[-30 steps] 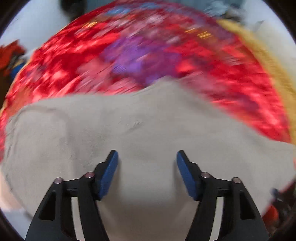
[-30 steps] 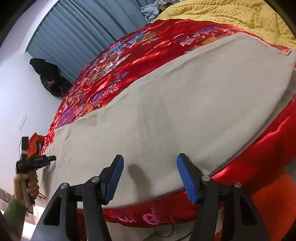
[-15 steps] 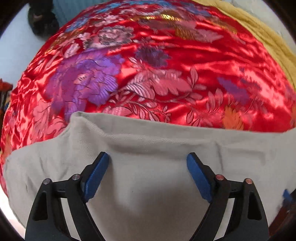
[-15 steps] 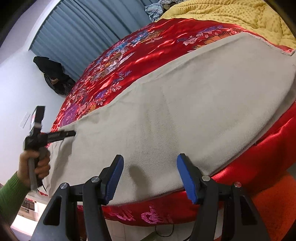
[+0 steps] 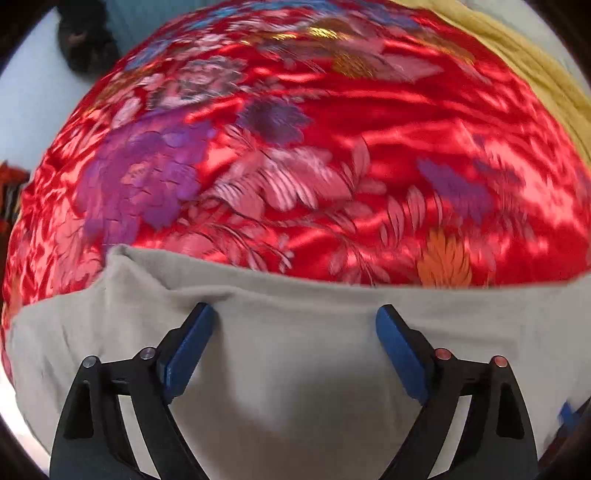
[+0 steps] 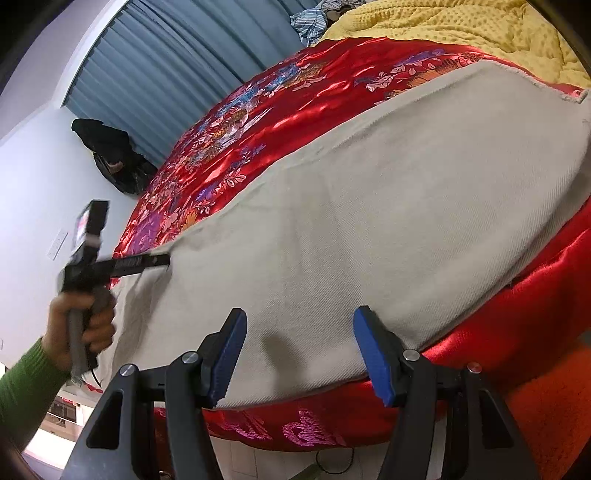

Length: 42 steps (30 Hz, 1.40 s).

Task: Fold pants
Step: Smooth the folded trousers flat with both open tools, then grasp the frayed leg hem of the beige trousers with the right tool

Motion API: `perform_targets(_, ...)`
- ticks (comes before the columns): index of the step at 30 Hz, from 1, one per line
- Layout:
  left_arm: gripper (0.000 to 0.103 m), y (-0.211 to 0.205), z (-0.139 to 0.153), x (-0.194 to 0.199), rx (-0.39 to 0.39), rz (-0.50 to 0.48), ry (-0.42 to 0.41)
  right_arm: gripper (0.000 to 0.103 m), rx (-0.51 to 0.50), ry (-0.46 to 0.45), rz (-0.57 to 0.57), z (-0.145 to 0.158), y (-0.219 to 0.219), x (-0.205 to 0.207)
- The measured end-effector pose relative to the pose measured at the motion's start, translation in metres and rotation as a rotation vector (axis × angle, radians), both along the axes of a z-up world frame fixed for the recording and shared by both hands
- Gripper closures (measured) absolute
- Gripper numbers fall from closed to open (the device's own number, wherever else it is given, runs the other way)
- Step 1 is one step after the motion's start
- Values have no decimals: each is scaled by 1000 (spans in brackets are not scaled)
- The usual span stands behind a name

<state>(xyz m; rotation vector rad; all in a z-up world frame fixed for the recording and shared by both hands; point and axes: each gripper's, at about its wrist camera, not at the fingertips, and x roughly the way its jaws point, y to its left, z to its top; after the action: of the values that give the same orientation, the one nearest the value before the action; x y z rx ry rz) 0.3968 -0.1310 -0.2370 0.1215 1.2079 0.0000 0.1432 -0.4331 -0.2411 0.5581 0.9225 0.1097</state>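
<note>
Beige pants [image 5: 295, 369] lie spread flat on a red flowered bedspread [image 5: 295, 147]. My left gripper [image 5: 294, 310] points steeply down over the pants near their far edge, where the cloth shows a small ridge. Its jaws are opening and the blue pads pinch nothing. In the right wrist view the pants [image 6: 369, 221] stretch from left to right, with the left gripper [image 6: 159, 260] at their left end, held by a hand [image 6: 81, 325]. My right gripper [image 6: 299, 314] hovers open over the near edge of the pants, with nothing between its fingers.
A yellow blanket [image 6: 443, 33] lies at the far right of the bed. A black bag [image 6: 110, 155] sits on the floor by the blue curtain [image 6: 184, 55]. The bedspread's side [image 6: 517, 314] drops away just below the pants. A green sleeve [image 6: 22, 384] enters at lower left.
The left gripper has travelled across the pants toward their far edge and its jaws have spread wider. In the right wrist view it rose onto the pants' left end. The right gripper kept still.
</note>
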Motion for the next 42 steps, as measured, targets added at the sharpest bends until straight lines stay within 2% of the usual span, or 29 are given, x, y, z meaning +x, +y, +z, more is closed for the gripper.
perform_targets(3,16,-11,22,-25,-15,-77,-58,43,-6,-1,4,0,1,-1)
perform_targets(6,14,-33,34,-71,-40,-196,-98,42,3,-4,3,-1,0,-1)
perform_targets(8,13,-45,27,-90,-32,-263,-91,41,33,-8,1,-1,-3,-1)
perform_targets(12,13,-57,5,-131,37,-358,-46,41,190,-22,-43,11,-37,-4)
perform_targets(15,13,-58,4,-143,44,-375,-43,41,199,-20,-127,20,-90,-4)
perform_targets(19,13,-64,19,-145,-2,-384,-56,41,157,-21,-308,40,-162,-22)
perform_targets(24,13,-77,29,-144,-62,-389,-57,40,342,-77,-464,44,-220,-61)
perform_targets(28,13,-93,24,-148,-79,-414,-45,39,482,-59,-446,29,-224,-59)
perform_targets(32,13,-109,16,-151,-127,-453,-38,39,408,-1,-420,23,-222,-35)
perform_targets(35,13,-124,2,-156,-84,-493,-20,39,374,38,-410,16,-220,-18)
perform_targets(38,12,-133,-5,-166,-29,-535,-41,39,376,62,-411,7,-221,-12)
perform_targets(42,12,-135,-3,-178,-27,-580,-42,39,400,56,-430,1,-225,-11)
